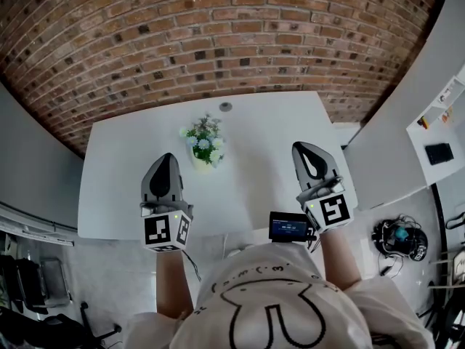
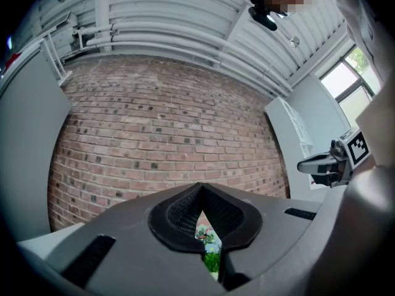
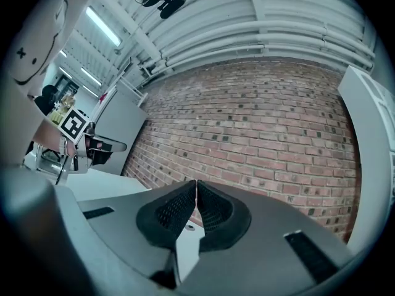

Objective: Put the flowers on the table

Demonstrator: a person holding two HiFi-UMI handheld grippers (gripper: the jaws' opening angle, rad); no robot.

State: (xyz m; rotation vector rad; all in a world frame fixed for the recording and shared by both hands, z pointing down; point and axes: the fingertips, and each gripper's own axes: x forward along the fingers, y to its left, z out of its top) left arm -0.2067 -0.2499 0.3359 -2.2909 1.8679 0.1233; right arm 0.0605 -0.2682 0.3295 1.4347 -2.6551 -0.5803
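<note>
A small pot of white and pale blue flowers (image 1: 204, 145) stands upright on the white table (image 1: 254, 187), near its middle and toward the brick wall. My left gripper (image 1: 166, 161) hovers just left of the pot, apart from it, jaws shut and empty. In the left gripper view the flowers (image 2: 210, 246) peek through the narrow slit under the closed jaw tips. My right gripper (image 1: 307, 152) is over the table's right part, well clear of the flowers, also shut on nothing. The right gripper view shows its jaw tips meeting, with only wall and table beyond.
A brick wall (image 1: 218, 35) runs behind the table. A small grey disc (image 1: 226, 107) lies near the table's far edge. White cabinets (image 1: 407, 122) stand to the right, with cables and gear (image 1: 398, 237) on the floor. A small black device (image 1: 288, 227) sits at the person's chest.
</note>
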